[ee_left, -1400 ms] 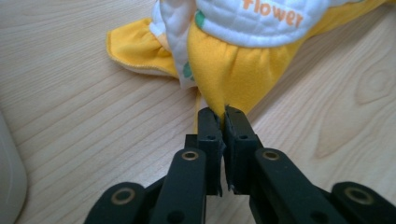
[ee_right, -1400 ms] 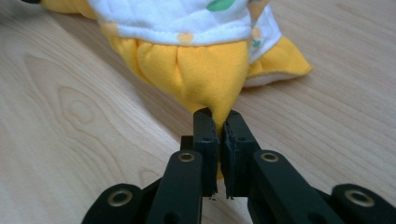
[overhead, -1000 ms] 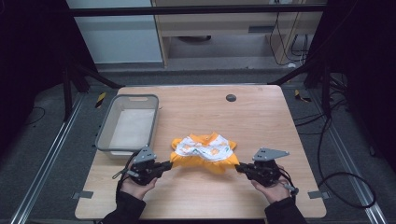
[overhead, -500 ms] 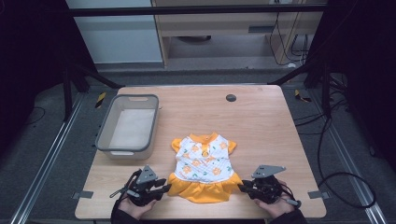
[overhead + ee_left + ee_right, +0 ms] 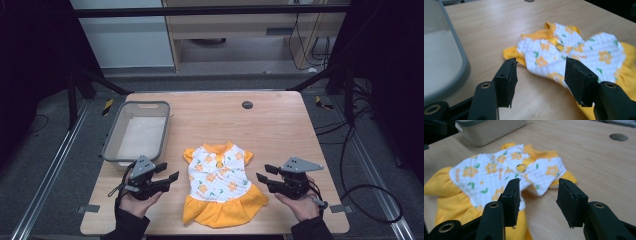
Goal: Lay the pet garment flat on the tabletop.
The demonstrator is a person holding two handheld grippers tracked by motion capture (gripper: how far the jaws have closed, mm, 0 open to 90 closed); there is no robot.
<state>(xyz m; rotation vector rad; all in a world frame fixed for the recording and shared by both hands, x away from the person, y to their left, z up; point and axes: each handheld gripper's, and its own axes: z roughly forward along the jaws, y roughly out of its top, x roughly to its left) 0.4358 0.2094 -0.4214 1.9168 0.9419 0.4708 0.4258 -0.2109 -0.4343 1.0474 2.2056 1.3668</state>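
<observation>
Here the small white quilted dress with orange flowers and a yellow ruffled skirt lies spread flat on the pale wooden table, near the front edge, its orange collar pointing away from the person and its skirt hem stopping just short of the table's near rim. The left gripper hovers just beside the dress on its left, and the right gripper just beside it on the right; each points inward at the garment, with a strip of bare wood between its tips and the cloth. Both have just been opening their jaws, which now stand spread with nothing between them: in the left gripper view the black pads frame only table and the dress's near sleeve beyond, and in the right gripper view the pads likewise frame bare wood and the dress's edge. A grey plastic rectangular bin sits at the table's left edge, its near corner close to the left gripper. A small dark round grommet is set near the far edge, and the wide far-right part of the tabletop is open wood.
</observation>
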